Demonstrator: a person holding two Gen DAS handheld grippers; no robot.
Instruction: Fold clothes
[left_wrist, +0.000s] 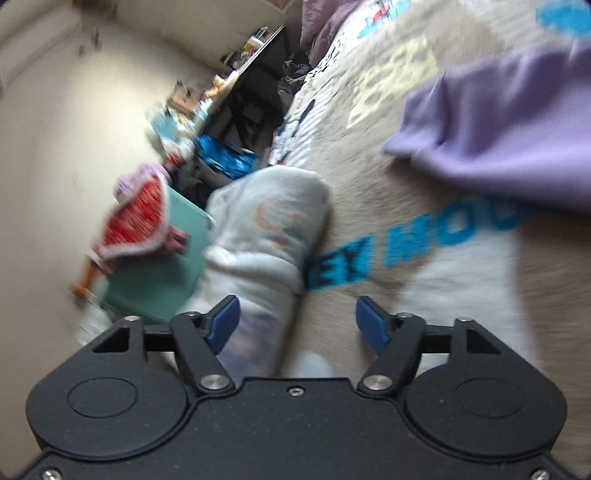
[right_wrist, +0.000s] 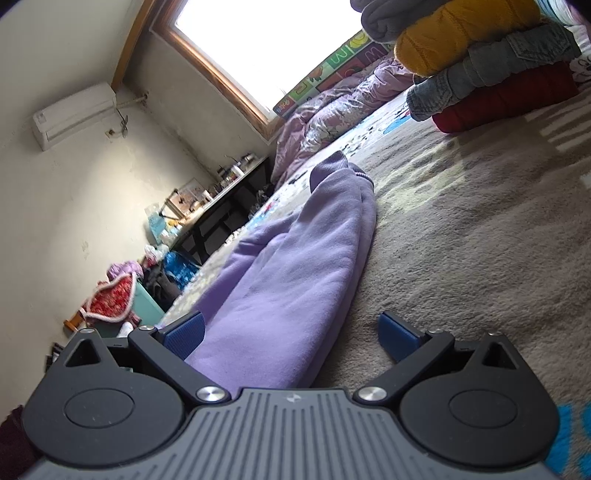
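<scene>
A lilac fleece garment lies stretched out on the beige printed blanket. Its near end lies between the pads of my right gripper, which is open; the cloth runs against the left pad only. In the left wrist view the same lilac garment shows at the upper right. A white bundled garment lies on the blanket at the bed's edge. My left gripper hovers over it, open, the cloth passing by its left pad. That view is blurred.
A stack of folded clothes, yellow over denim over red, sits at the far right of the bed. A purple duvet lies under the window. Beside the bed stand a cluttered dark desk and a teal bin.
</scene>
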